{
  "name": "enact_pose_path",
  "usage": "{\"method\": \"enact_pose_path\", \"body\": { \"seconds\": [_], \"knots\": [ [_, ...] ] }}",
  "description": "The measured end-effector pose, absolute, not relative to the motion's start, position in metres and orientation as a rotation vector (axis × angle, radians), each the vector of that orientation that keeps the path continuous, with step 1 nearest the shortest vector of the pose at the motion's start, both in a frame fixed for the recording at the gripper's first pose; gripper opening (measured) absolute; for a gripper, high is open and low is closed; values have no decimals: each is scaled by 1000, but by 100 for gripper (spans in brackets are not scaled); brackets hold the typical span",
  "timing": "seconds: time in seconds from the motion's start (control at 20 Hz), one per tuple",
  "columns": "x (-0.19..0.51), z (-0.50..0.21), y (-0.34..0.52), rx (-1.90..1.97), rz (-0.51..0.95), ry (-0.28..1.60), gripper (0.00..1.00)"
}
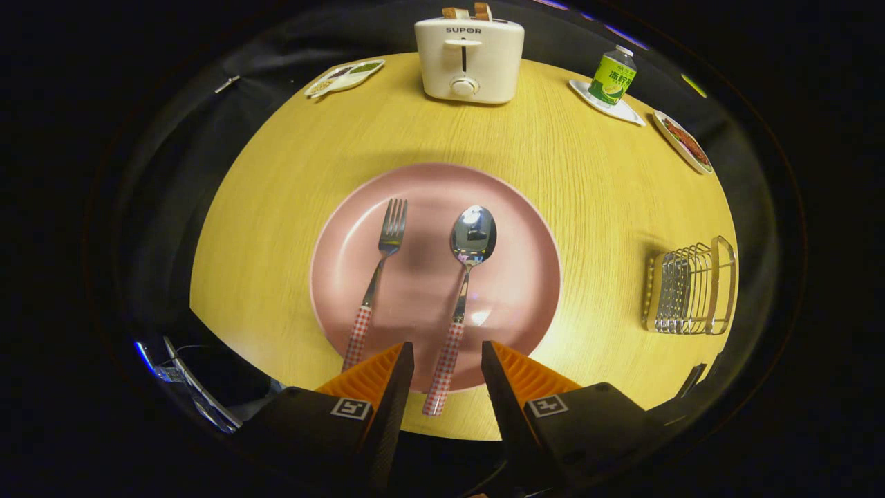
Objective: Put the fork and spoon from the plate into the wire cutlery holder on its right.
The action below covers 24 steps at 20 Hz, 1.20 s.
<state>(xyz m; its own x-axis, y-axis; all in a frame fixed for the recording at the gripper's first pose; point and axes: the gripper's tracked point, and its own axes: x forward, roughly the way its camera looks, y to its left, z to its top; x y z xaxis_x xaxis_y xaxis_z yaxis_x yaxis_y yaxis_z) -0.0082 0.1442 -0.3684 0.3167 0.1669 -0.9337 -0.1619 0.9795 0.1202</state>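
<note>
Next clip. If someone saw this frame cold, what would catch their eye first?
Most likely the pink plate in the middle of the round wooden table, with a fork and a spoon lying side by side on it. The open gripper frames the spoon's checked handle between its fingers. Then the white toaster at the far edge, and the wire cutlery holder right of the plate.

Pink plate [515, 277], red-checked fork [377, 277] and spoon [462, 290] handles, yellow wood-grain table [276, 194].
</note>
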Motion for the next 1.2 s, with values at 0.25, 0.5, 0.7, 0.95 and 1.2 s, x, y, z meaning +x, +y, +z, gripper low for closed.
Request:
{"method": "enact_pose_path", "body": {
  "seconds": [0.25, 0.5, 0.7, 0.95, 1.2],
  "knots": [
    [-8, -389, 143, 25, 157, 1285, 40],
    [-4, -381, 140, 110, 136, 1284, 16],
    [1, -360, 139, 178, 167, 1252, 16],
    [3, -323, 119, 183, 216, 1192, 16],
    [-6, -274, 71, 145, 271, 1133, 16]
  ]
}}
